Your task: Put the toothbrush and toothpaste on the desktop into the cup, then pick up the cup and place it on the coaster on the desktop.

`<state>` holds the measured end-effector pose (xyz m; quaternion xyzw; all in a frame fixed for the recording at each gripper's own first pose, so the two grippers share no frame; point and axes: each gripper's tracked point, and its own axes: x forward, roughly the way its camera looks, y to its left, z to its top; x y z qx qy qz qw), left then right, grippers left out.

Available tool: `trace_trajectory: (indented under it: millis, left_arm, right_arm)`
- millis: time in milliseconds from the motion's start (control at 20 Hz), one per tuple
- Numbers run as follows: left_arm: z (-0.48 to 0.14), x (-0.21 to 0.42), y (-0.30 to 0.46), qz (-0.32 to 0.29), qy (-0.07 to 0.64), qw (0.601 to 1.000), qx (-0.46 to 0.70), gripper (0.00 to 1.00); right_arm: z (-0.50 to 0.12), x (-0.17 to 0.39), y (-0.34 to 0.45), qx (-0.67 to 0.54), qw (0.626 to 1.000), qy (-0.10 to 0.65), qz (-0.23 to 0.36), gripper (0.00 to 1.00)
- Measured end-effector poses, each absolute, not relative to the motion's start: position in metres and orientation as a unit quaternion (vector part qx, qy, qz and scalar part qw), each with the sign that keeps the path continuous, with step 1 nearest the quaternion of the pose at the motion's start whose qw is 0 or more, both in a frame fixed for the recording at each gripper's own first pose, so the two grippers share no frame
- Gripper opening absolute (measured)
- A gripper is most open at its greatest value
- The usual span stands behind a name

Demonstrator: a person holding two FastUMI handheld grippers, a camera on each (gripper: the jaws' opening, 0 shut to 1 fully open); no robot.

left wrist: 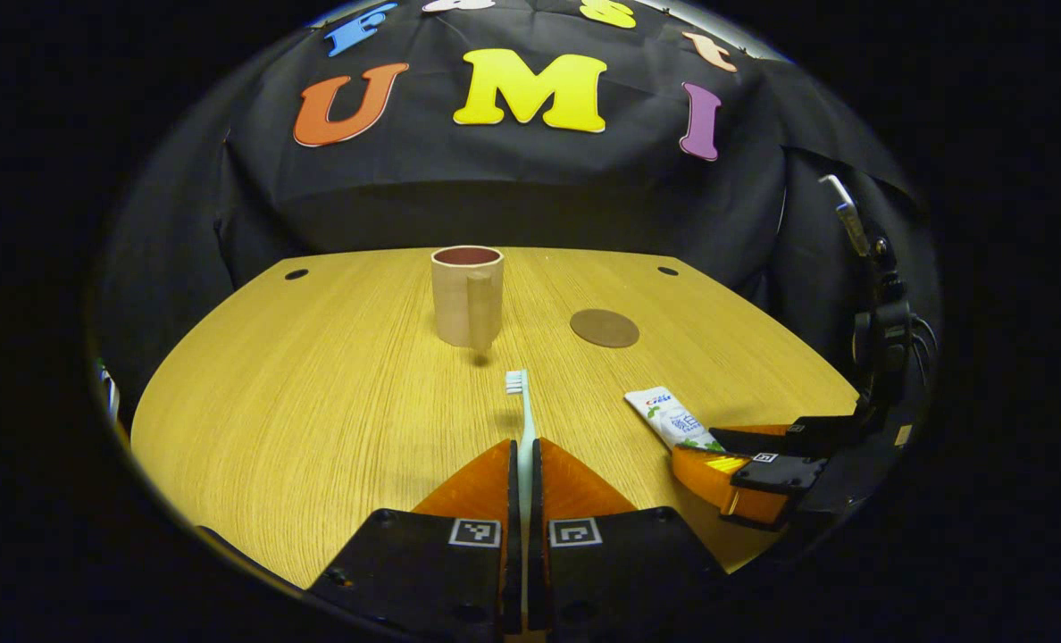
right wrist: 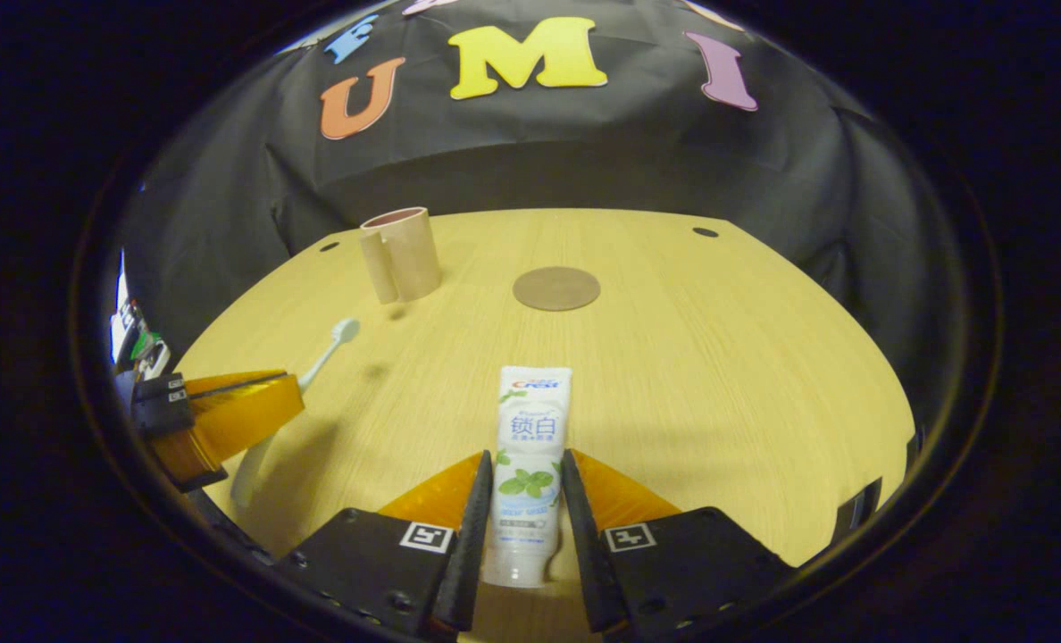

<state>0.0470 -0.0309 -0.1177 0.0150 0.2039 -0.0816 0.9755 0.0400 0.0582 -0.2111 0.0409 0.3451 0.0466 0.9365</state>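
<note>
The toothbrush [left wrist: 523,420] is pinched between the fingers of the left hand-held gripper [left wrist: 523,464], its bristled head pointing ahead toward the cup [left wrist: 467,296] and seen lifted off the desk [left wrist: 316,402], a small shadow being cast below it. In the right gripper view the toothpaste [right wrist: 528,464] is gripped by the right hand-held gripper [right wrist: 523,500], both fingers pressed against the tube's sides, the flat end aimed forward over the desk [right wrist: 718,375]. The cup [right wrist: 403,254] is seen standing upright near the far edge, its handle turned toward the cameras. The round coaster [right wrist: 555,288] is lying flat just to the right of the cup, apart from it. The left hand-held gripper [right wrist: 294,388] is seen at the left of the right gripper view, with the toothbrush [right wrist: 329,348] clamped in it.
</note>
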Motion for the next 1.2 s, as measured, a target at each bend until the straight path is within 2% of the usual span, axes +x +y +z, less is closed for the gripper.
trace_trajectory:
  millis: [100, 150, 200, 500, 800, 850, 900, 1200]
  left_arm:
    - [-0.102, 0.052, -0.027, -0.076, 0.182, 0.980, 0.004, 0.06]
    - [-0.094, 0.055, -0.025, -0.073, 0.173, 0.982, 0.000, 0.06]
    - [-0.086, 0.057, -0.022, -0.070, 0.165, 0.984, -0.002, 0.06]
    - [-0.045, 0.088, -0.011, -0.056, 0.129, 0.990, -0.012, 0.06]
    - [0.012, 0.151, 0.008, -0.052, 0.086, 0.995, -0.019, 0.06]
    - [0.022, 0.165, 0.012, -0.047, 0.076, 0.996, -0.021, 0.06]
    - [0.029, 0.175, 0.015, -0.046, 0.071, 0.996, -0.020, 0.06]
    - [0.041, 0.240, 0.013, -0.048, 0.043, 0.997, -0.029, 0.05]
  right_arm:
    - [-0.212, 0.041, 0.061, 0.032, 0.934, 0.353, 0.052, 0.40]
    - [-0.212, 0.042, 0.061, 0.028, 0.934, 0.353, 0.056, 0.41]
    - [-0.212, 0.042, 0.061, 0.029, 0.932, 0.356, 0.056, 0.36]
    - [-0.202, 0.045, 0.063, 0.032, 0.933, 0.349, 0.082, 0.28]
    - [-0.146, 0.065, 0.063, 0.039, 0.955, 0.276, 0.101, 0.27]
    - [-0.136, 0.071, 0.063, 0.040, 0.958, 0.263, 0.103, 0.29]
    - [-0.131, 0.076, 0.064, 0.041, 0.960, 0.256, 0.103, 0.27]
    - [-0.097, 0.118, 0.073, 0.042, 0.973, 0.197, 0.114, 0.27]
